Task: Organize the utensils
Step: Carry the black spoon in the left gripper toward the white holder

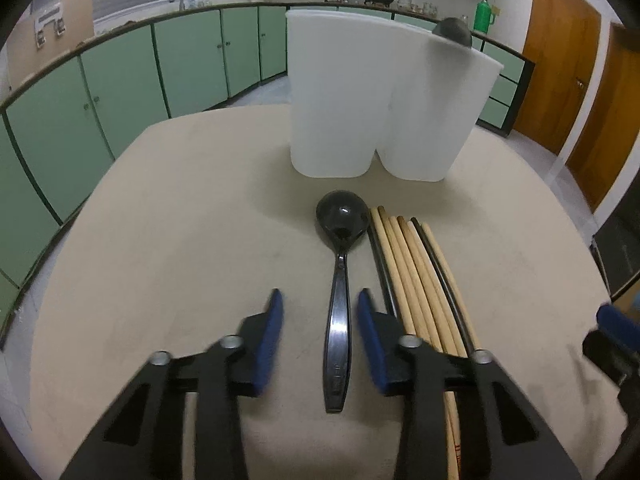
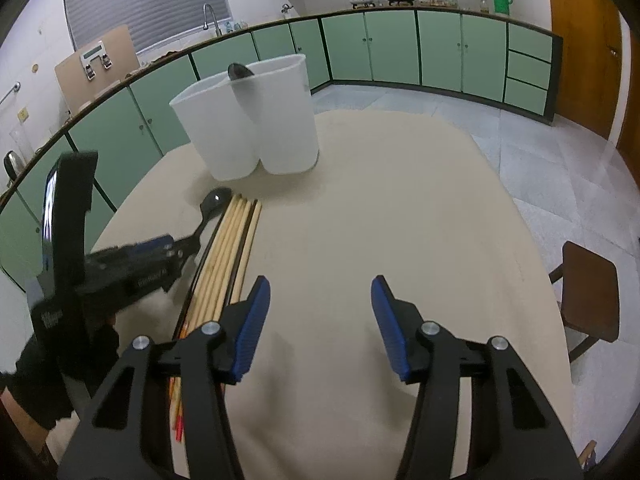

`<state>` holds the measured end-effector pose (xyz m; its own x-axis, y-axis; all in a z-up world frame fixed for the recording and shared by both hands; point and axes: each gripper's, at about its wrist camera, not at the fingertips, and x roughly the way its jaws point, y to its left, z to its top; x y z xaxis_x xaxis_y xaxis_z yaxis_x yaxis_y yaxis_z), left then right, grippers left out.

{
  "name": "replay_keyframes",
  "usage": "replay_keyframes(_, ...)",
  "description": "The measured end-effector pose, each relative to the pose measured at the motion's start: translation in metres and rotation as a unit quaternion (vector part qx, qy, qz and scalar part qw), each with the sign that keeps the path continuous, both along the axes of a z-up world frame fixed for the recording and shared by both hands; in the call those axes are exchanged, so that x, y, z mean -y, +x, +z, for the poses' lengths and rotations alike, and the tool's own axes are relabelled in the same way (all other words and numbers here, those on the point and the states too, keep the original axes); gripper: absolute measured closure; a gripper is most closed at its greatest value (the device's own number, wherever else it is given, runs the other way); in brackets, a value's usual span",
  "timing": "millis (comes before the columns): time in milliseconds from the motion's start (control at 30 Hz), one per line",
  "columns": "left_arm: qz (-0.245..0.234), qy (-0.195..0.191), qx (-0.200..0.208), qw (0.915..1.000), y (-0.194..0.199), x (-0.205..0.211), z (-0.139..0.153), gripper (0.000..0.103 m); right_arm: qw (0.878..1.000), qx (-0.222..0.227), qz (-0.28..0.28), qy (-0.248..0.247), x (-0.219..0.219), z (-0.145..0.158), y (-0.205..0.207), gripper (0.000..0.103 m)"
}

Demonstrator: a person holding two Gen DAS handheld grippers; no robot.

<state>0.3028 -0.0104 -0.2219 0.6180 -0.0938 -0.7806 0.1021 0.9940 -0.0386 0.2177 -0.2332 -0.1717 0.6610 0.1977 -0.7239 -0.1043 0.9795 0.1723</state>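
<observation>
A black spoon lies on the beige table, bowl toward a white two-compartment holder. My left gripper is open, its blue pads on either side of the spoon's handle without touching it. A row of wooden and black chopsticks lies just right of the spoon. Another black spoon stands in the holder's right compartment. In the right wrist view my right gripper is open and empty over bare table, right of the chopsticks; the left gripper reaches over the spoon.
Green kitchen cabinets run around the room behind the table. A wooden stool stands at the table's right side. Wooden doors are at the far right.
</observation>
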Motion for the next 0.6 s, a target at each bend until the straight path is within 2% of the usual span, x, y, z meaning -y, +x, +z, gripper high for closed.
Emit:
replay_keyframes(33,-0.002,0.001,0.000,1.0000,-0.001,0.000,0.000,0.088,1.000,0.001,-0.001,0.001,0.000,0.001,0.002,0.053)
replay_keyframes(100,-0.004,0.003,0.000,1.0000,-0.002,0.001,0.001,0.091,1.000,0.001,-0.003,0.004,0.000,0.003,0.006,0.053)
replay_keyframes(200,-0.002,0.002,0.004,1.0000,-0.006,0.000,0.002,0.092,1.000,-0.006,-0.004,0.009,0.002,0.003,0.012,0.054)
replay_keyframes(300,-0.004,-0.017,0.011,0.9998,-0.014,-0.002,0.007,0.092,1.000,-0.011,0.001,0.017,0.002,0.004,0.016,0.055)
replay_keyframes(467,-0.012,-0.037,0.057,0.9976,-0.039,-0.004,0.024,0.092,0.999,-0.012,0.012,0.030,0.001,0.011,0.023,0.056)
replay_keyframes(600,-0.038,-0.049,0.086,0.9944,-0.060,-0.001,0.034,0.092,0.999,-0.010,0.030,0.034,-0.009,0.018,0.027,0.057)
